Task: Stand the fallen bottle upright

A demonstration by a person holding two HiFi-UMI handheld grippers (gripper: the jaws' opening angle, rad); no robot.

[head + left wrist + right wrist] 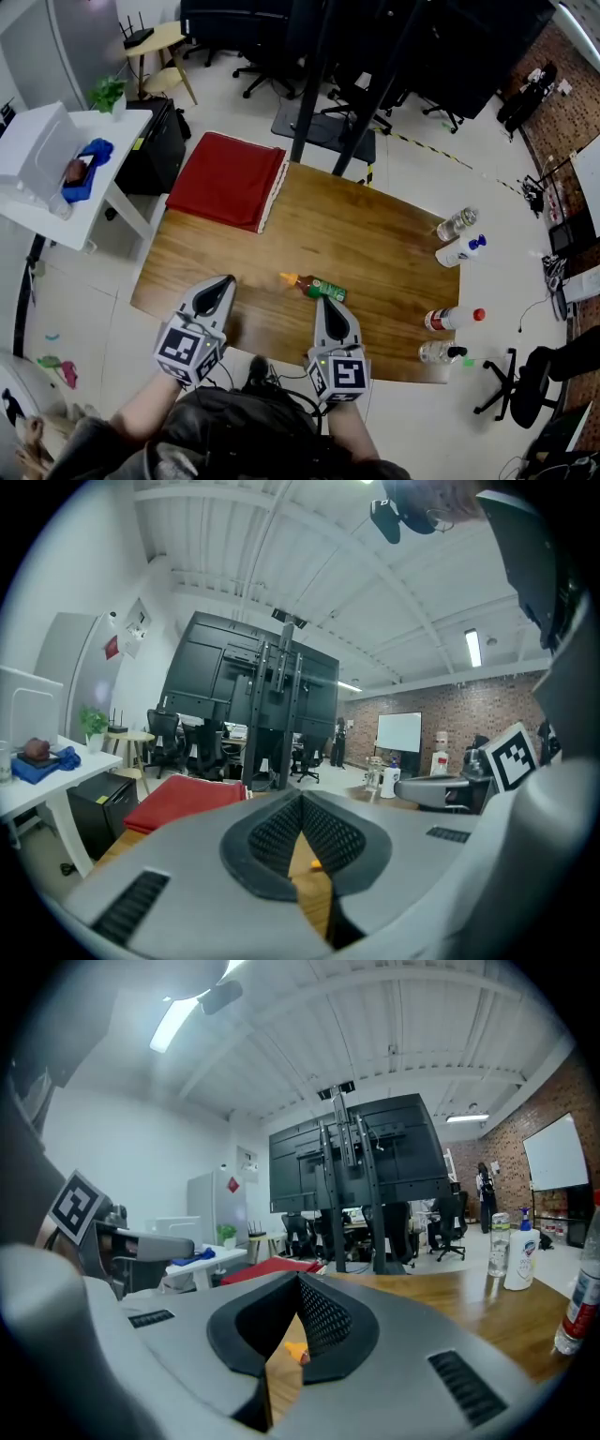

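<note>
The fallen bottle [317,286] lies on its side on the wooden table [375,234]; it is green with an orange cap pointing left. My right gripper [325,300] is shut and empty, its tip just short of the bottle's near side. My left gripper [228,279], also shut with nothing in it, hovers over the table to the bottle's left. In the left gripper view the left gripper [302,801] shows touching jaws, with an orange bit of the bottle [316,862] below them. The right gripper [298,1281] frames the orange cap [296,1352] the same way.
A red cloth [228,178] covers the table's far left corner. Several bottles [457,223] stand along the right edge, seen upright in the right gripper view [518,1246]. A white side table [56,178] stands to the left, and office chairs and a black frame behind.
</note>
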